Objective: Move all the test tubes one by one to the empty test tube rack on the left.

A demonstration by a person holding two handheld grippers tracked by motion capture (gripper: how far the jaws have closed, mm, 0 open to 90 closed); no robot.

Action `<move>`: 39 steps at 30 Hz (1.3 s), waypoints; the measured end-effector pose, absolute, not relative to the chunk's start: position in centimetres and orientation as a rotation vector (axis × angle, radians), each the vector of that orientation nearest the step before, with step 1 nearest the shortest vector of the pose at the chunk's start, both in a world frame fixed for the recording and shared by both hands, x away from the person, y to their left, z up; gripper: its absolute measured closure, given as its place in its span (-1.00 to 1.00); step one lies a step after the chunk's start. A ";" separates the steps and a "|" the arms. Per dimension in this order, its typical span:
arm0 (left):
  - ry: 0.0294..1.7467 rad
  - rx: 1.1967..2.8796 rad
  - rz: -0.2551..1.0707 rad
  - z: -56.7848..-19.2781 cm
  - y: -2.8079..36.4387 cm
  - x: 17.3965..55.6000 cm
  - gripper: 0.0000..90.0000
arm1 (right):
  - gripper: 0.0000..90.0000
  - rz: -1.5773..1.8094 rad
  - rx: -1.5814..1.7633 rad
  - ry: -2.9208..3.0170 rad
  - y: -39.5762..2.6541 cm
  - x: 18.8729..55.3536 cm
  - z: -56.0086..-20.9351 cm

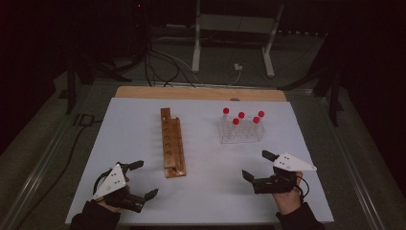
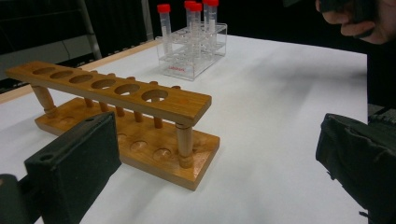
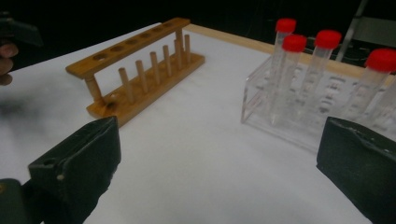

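Here both tools sit low at the near edge of the white tabletop (image 1: 201,191), each with its jaws spread wide and nothing between them. The right tool (image 1: 254,166) is the nearer one to the capped tubes (image 1: 242,122), which stand upright in a clear plastic rack (image 1: 242,135) on the far right part of the tabletop. From that tool the rack lies ahead and a little toward the middle, apart from it with bare surface between. In the right gripper view the tubes (image 3: 322,65) rise just beyond and between the two jaws, closer to the right jaw, their red caps at the top and their long axes vertical.

The wooden rack (image 1: 172,143) runs lengthwise away from the person, near the middle of the tabletop, with its row of holes empty. The left tool (image 1: 141,179) is just beside its near end, slightly to the left of it; in the left gripper view the wooden rack (image 2: 126,116) sits close ahead, nearer the left jaw, its near end facing the camera.

My reading is that a reach for a tube falls to the right hand, travelling forward, with the jaws meeting a tube from its sides below the cap. The wooden rack then lies to the left of the clear one, well apart from it.
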State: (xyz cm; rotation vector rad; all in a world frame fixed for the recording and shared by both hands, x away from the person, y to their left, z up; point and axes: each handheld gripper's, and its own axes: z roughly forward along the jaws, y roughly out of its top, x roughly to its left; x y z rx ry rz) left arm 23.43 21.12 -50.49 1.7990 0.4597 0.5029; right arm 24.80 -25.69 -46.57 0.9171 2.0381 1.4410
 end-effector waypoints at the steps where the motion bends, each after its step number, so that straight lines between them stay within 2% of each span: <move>1: 0.460 1.799 0.503 -50.5 21.1 23.4 -0.99 | -1.00 1.441 0.917 2.038 -25.7 24.8 -46.6; 11: 0.462 1.797 0.505 -50.5 21.2 23.4 -0.99 | -1.00 1.452 0.904 1.973 -26.0 26.9 -44.0; 24: 0.463 1.797 0.505 -50.5 21.2 23.4 -0.99 | -1.00 1.440 1.013 1.892 -27.0 30.8 -43.4; 34: 0.466 1.799 0.507 -50.5 21.2 23.5 -0.99 | -0.68 1.349 1.143 1.862 -27.9 33.9 -44.3; 39: 0.468 1.798 0.503 -50.5 21.2 23.5 -0.99 | -0.61 1.302 1.181 1.887 -27.9 35.0 -45.0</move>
